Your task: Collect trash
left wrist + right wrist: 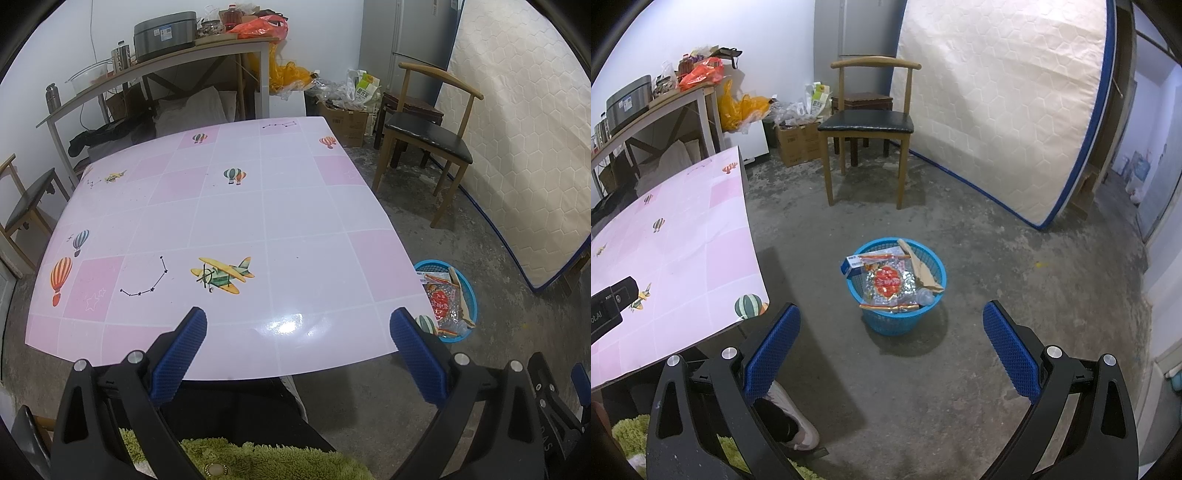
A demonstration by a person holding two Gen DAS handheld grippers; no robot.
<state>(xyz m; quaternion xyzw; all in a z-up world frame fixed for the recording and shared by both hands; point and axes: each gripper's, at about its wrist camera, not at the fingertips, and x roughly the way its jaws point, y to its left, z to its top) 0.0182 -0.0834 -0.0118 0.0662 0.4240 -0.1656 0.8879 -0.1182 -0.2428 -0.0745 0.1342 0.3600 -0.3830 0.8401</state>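
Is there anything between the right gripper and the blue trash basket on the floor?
Nothing visible is in the way. The right gripper is open and empty, and only bare concrete floor lies between it and the blue basket, already full of wrappers. The table is off to the left.

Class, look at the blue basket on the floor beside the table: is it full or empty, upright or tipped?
Upright and nearly full. The blue basket stands on its base, with wrappers, a small box and brown paper piled up to its rim.
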